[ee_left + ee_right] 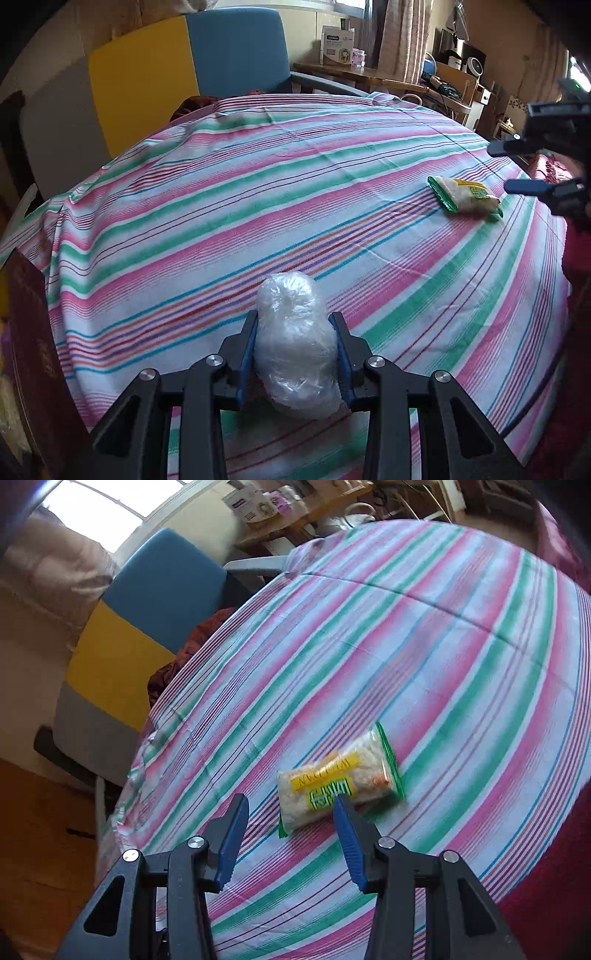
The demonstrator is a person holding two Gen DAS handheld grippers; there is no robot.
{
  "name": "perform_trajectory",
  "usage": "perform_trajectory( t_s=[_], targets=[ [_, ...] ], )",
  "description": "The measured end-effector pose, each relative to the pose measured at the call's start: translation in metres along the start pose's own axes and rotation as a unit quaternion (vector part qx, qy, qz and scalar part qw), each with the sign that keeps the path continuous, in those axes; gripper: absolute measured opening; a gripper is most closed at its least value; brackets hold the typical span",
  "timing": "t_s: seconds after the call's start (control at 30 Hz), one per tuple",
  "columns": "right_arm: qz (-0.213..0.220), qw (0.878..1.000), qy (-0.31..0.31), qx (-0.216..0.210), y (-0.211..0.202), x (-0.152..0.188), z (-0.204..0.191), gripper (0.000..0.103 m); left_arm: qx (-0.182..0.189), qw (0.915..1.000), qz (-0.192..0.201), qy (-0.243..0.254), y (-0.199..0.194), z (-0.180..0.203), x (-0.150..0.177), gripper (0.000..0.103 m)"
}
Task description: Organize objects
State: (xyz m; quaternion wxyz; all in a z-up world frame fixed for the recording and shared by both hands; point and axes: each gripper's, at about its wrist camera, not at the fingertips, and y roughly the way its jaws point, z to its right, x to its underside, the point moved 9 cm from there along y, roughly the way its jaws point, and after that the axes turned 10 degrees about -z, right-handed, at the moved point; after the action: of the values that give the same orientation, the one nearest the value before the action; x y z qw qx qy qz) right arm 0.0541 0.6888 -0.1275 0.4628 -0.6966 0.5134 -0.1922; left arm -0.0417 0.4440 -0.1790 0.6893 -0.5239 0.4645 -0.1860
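My left gripper (295, 317) is shut on a clear plastic-wrapped bundle (295, 343), held just above the striped tablecloth (258, 206) near its front edge. A snack packet (466, 194) with green ends and a yellow label lies on the cloth at the right. In the right wrist view the packet (338, 784) lies just beyond my open, empty right gripper (290, 801), whose right fingertip overlaps the packet's near edge. The right gripper also shows in the left wrist view (502, 168), open, hovering beside the packet.
A chair with yellow and blue back (184, 62) stands behind the table. A dark red box (33, 354) sits at the left edge. A wooden desk with boxes (343, 62) stands far behind. A dark red cloth (554, 886) lies at the right.
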Motion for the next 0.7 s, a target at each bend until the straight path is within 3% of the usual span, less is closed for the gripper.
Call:
perform_trajectory(
  t_s=[0.07,0.17,0.3,0.47,0.57,0.63,0.7],
  targets=[
    [-0.001,0.998,-0.049,0.045,0.008,-0.018,-0.009,0.051,0.007,0.9999,0.004,-0.007,0.0,-0.001,0.0,0.037],
    [-0.047,0.988,-0.11,0.1,0.043,-0.04,-0.013,0.054,0.016,0.9998,0.007,-0.011,-0.001,-0.002,0.001,0.037],
    [-0.079,0.978,-0.12,0.152,0.076,-0.055,0.003,0.054,0.025,0.9995,0.01,-0.019,0.0,-0.004,0.001,0.037],
    [-0.111,0.981,-0.081,0.138,0.074,-0.035,0.016,0.055,0.034,0.999,0.011,-0.026,-0.001,-0.005,0.002,0.038],
    [-0.144,0.983,-0.059,0.098,0.07,-0.004,0.013,0.055,0.036,0.9988,0.013,-0.03,-0.001,-0.006,0.002,0.038],
    [-0.167,0.98,-0.079,0.067,0.072,0.018,0.0,0.055,0.041,0.9985,0.013,-0.033,-0.001,-0.007,0.002,0.039],
    [-0.162,0.981,-0.088,0.064,0.07,0.031,-0.006,0.055,0.046,0.9982,0.013,-0.036,-0.001,-0.008,0.002,0.039]
  ],
)
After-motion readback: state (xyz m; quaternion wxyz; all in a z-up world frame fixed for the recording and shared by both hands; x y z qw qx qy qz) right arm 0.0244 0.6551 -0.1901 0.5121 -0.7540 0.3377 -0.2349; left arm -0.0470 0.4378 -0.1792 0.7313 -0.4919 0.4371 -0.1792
